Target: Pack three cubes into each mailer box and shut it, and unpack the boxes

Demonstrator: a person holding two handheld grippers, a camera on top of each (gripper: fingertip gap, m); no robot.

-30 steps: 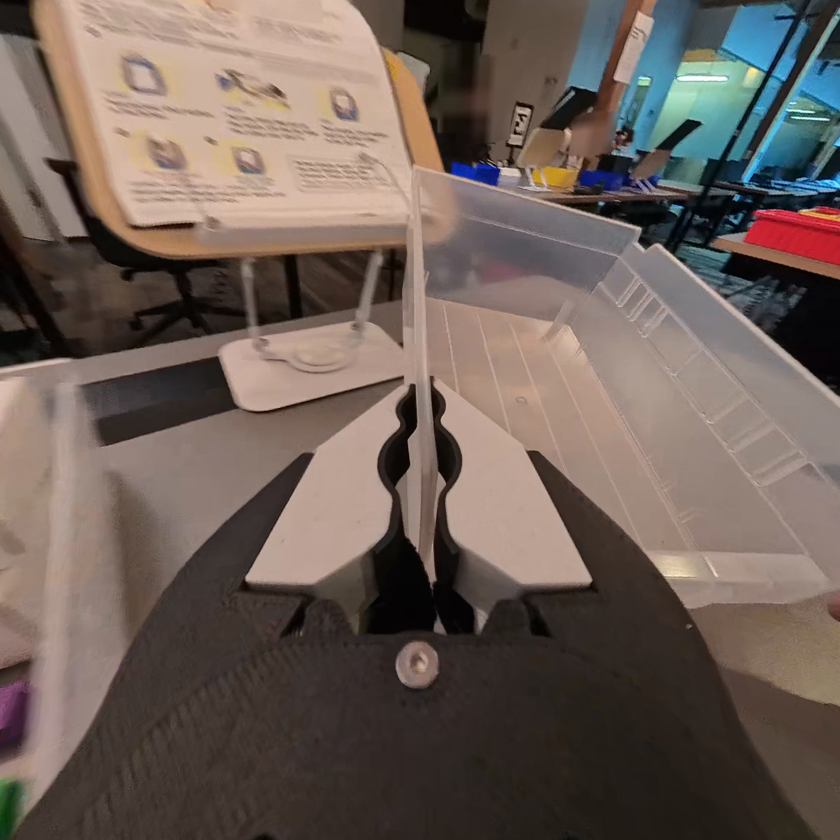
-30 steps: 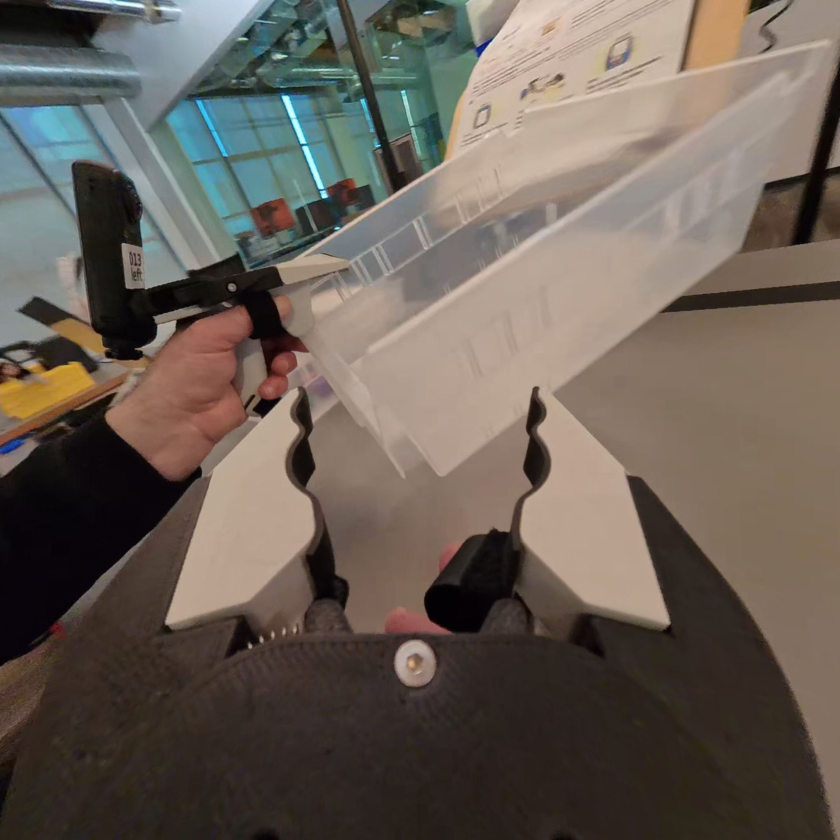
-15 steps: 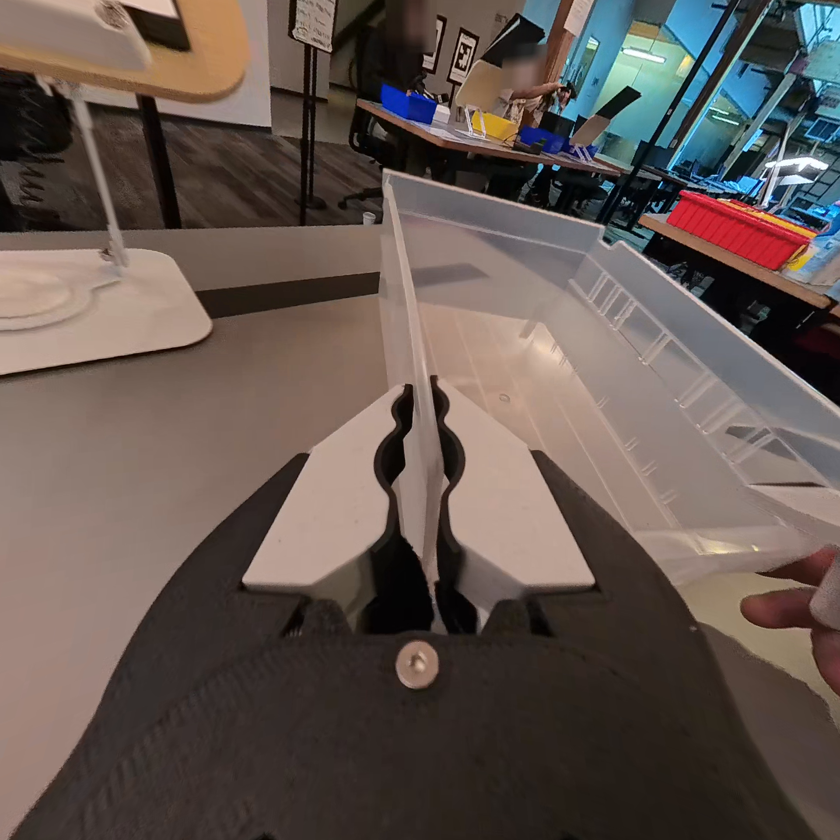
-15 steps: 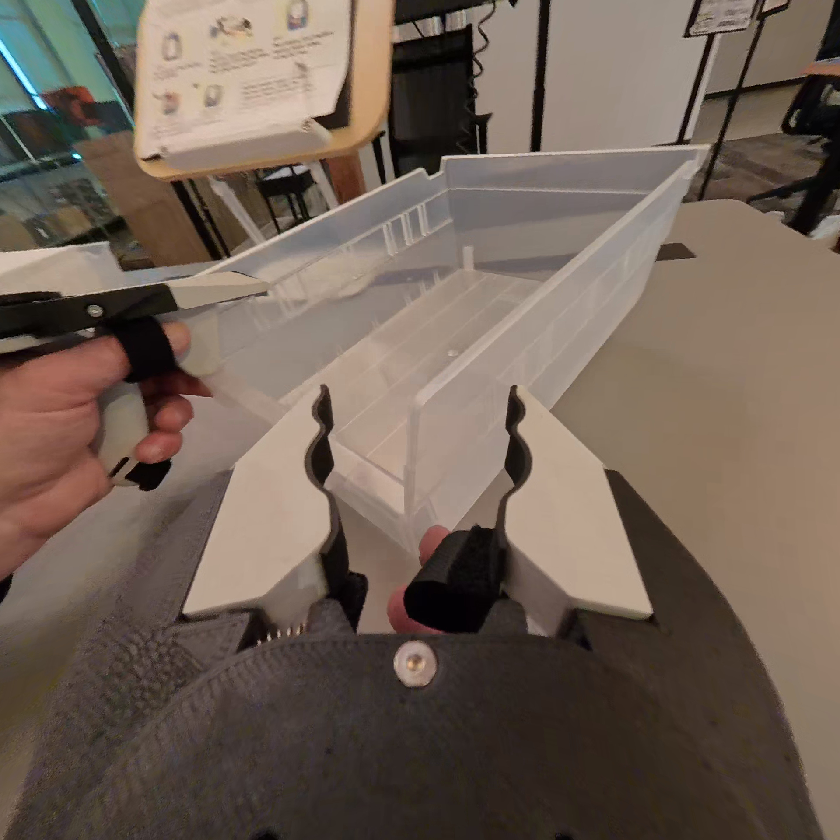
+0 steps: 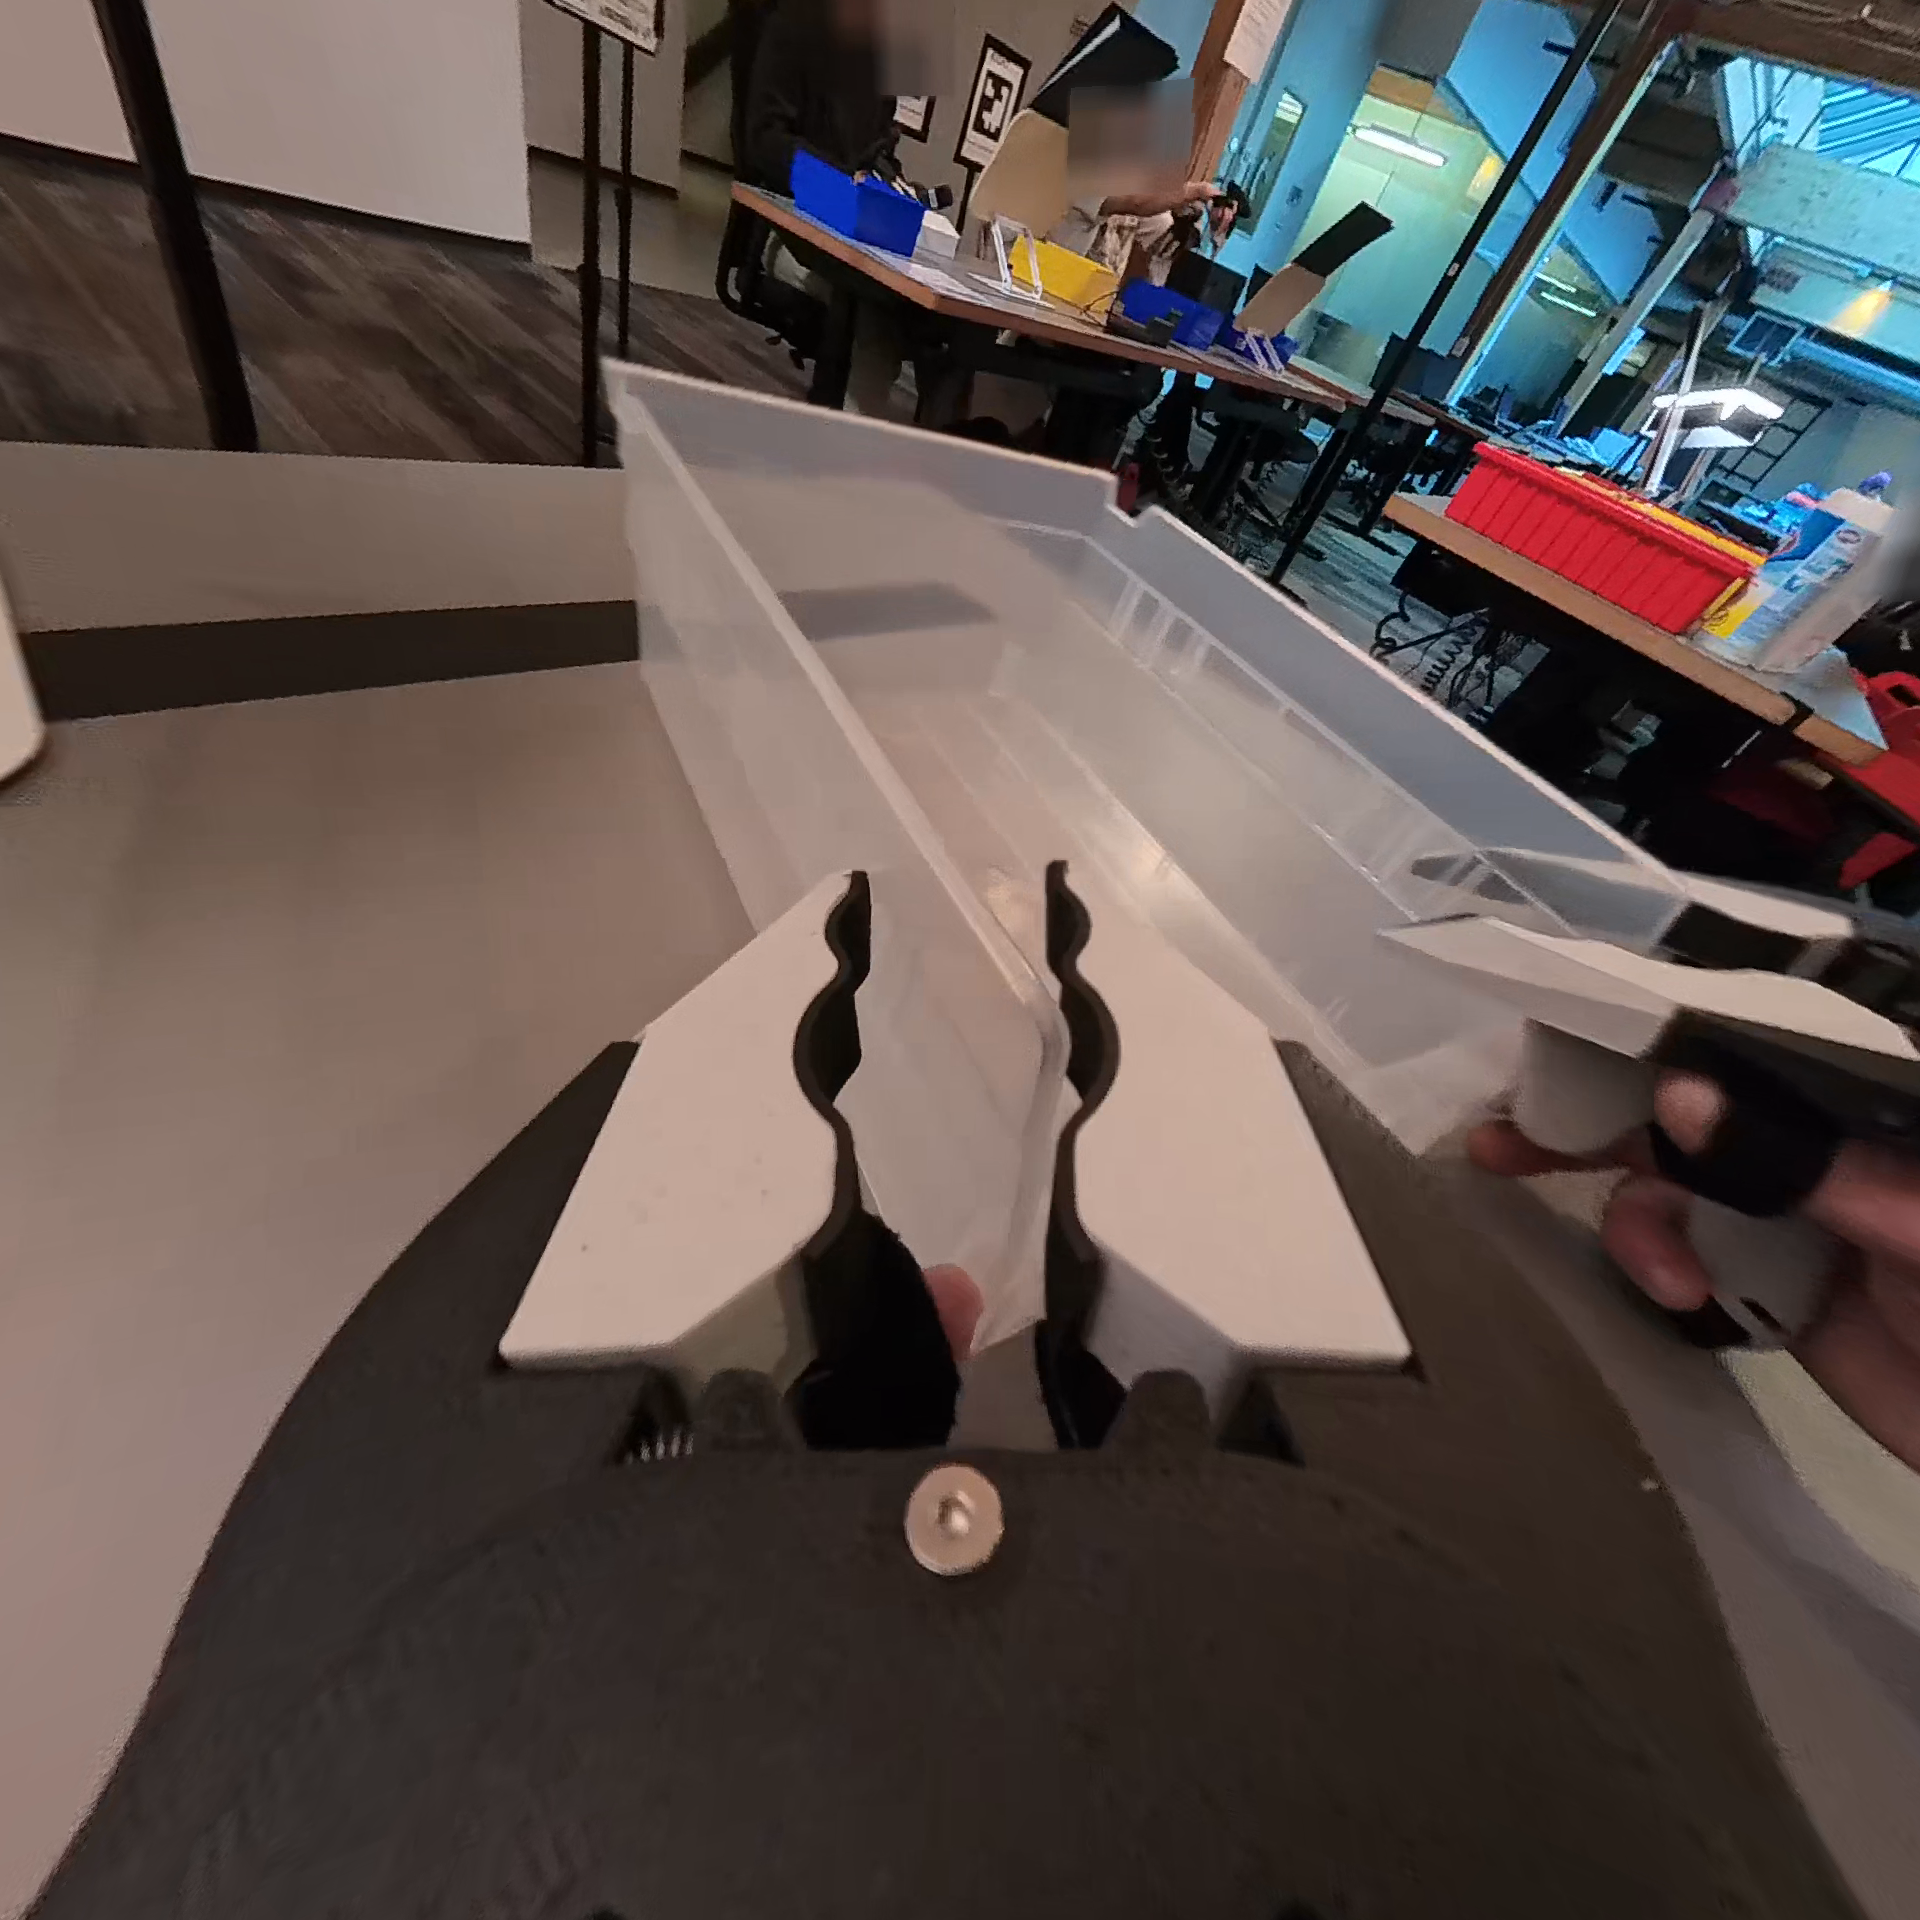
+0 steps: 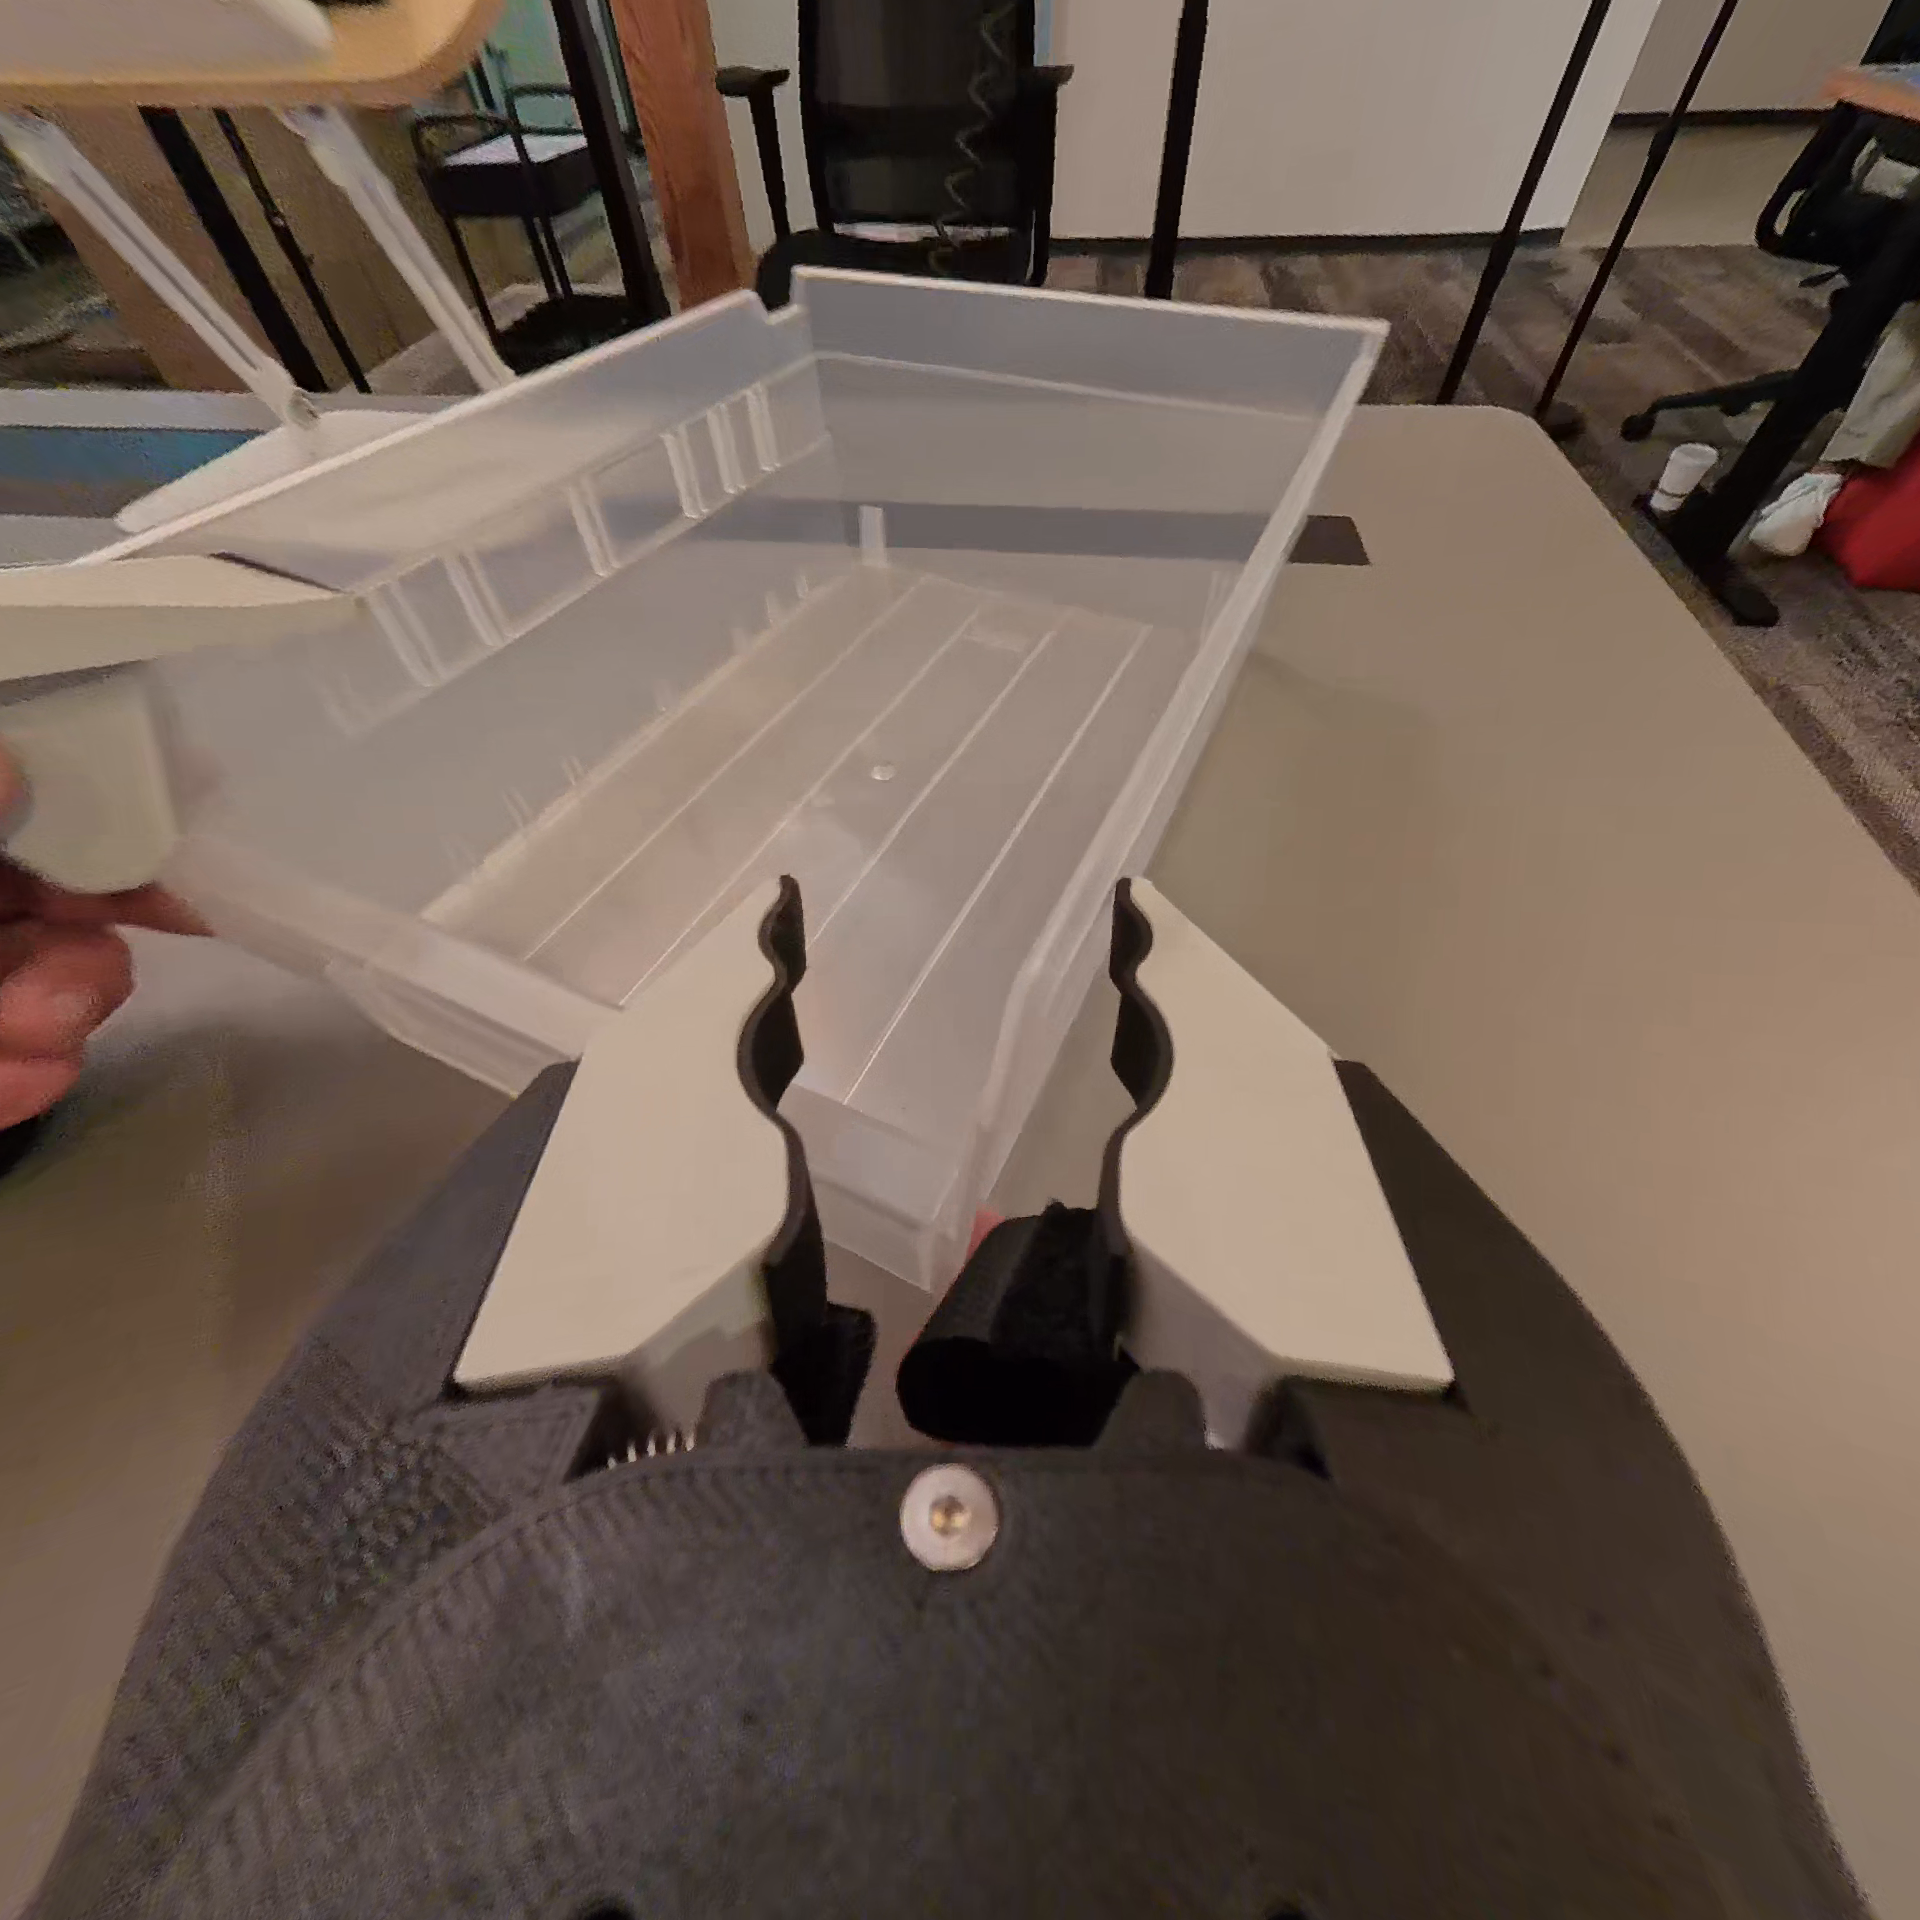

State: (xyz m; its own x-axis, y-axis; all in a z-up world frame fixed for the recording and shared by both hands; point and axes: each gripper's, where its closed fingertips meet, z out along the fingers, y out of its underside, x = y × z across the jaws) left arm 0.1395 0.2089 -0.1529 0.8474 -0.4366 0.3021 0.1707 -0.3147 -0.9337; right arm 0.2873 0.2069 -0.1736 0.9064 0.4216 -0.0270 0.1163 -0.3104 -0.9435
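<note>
An empty clear plastic bin [image 5: 1143, 727] lies level, on or just above the grey table; it also shows in the right wrist view [image 6: 831, 727]. My left gripper [image 5: 956, 883] is open, and the bin's left wall stands between the jaws, against the right finger. My right gripper [image 6: 956, 894] is open and straddles the bin's near right wall at its corner. Each gripper also shows in the other's view, the left one [image 6: 177, 613] and the right one [image 5: 1558, 956], both at the bin's near end. No cubes or mailer boxes are in view.
The grey table [image 6: 1558, 831] has a black tape stripe [image 5: 312, 665] behind the bin, and its right edge is close by. A white document stand's base [image 6: 260, 457] sits to the left. Other tables with coloured bins [image 5: 1590, 540] and seated people are farther off.
My left gripper has opened and let go of the bin's wall. The bin has come down from a tilt to level. My right gripper has moved around the bin's near right corner.
</note>
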